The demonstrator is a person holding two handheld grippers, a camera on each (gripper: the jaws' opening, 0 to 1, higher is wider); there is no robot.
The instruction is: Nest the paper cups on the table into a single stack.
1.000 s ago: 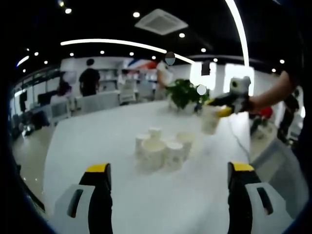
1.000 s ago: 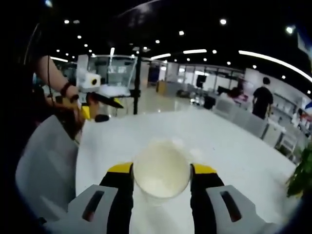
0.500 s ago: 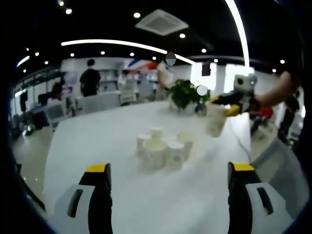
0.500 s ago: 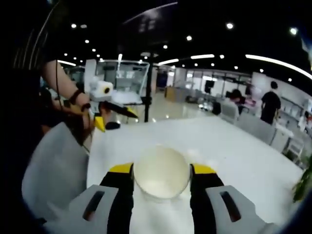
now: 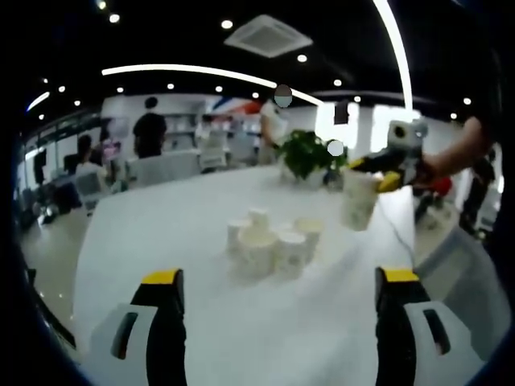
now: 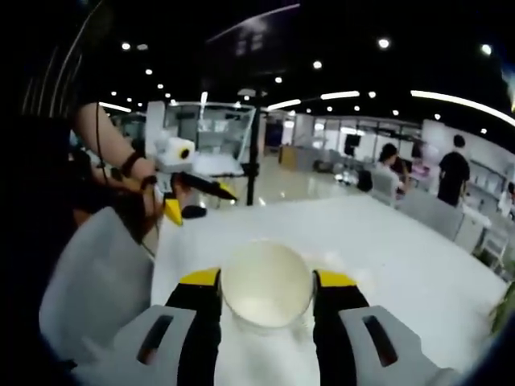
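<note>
Held white paper cup [image 6: 266,283] clamped between the yellow-tipped jaws of the right tongs [image 6: 266,281] in the right gripper view, open mouth facing the camera, hanging above the white tabletop [image 6: 386,241]. Same cup [image 5: 358,199] in the left gripper view at about 2 o'clock, upright with a slight tilt, lifted clear of the tabletop [image 5: 161,233] and gripped near its rim by the right tongs [image 5: 366,173], with a person's hand [image 5: 422,169] behind them.

Cluster of white paper cups [image 5: 273,241] standing just right of centre on the tabletop in the left gripper view, packed close together, some apparently touching; exact count hard to tell through the blur. Held cup well apart from the cluster, toward 2 o'clock from it.

Left tongs [image 5: 278,281] spread wide at 6 o'clock in the left gripper view, black jaws with yellow tips, gripping nothing. Also seen in the right gripper view at about 10 o'clock [image 6: 197,197], gripped by a person's hand [image 6: 137,189]; jaw state not clear from that angle.

Green leafy potted plant [image 5: 306,153] at the far edge of the tabletop, at 12 o'clock beyond the cluster. People standing in the office background [image 5: 149,129] under ceiling lights.
</note>
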